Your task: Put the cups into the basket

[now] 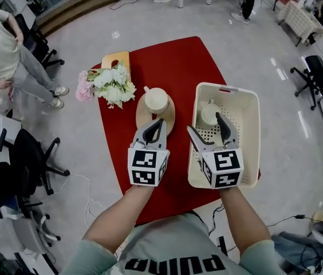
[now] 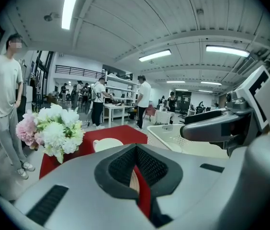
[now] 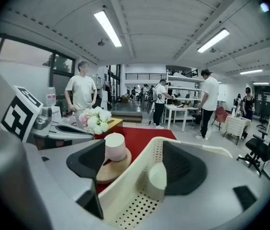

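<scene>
One cream cup [image 1: 156, 99] stands upside down on a round wooden coaster [image 1: 143, 114] on the red table [image 1: 178, 62]. My left gripper [image 1: 156, 129] hovers just in front of it, jaws shut with nothing between them; in the left gripper view [image 2: 135, 169] the cup [image 2: 107, 144] sits beyond the tips. A second cream cup [image 1: 210, 113] lies inside the cream basket [image 1: 247, 148]. Over the basket's near left part my right gripper [image 1: 208, 132] is open and empty. In the right gripper view [image 3: 140, 170] that cup [image 3: 157, 180] is ahead between the jaws, and the basket wall [image 3: 192, 145] runs between them.
A bouquet of white and pink flowers [image 1: 107, 83] and a wooden board [image 1: 115, 58] sit at the table's far left. Office chairs [image 1: 32, 153] stand on the left and a chair [image 1: 322, 76] on the right. A person [image 1: 4, 44] stands at the upper left.
</scene>
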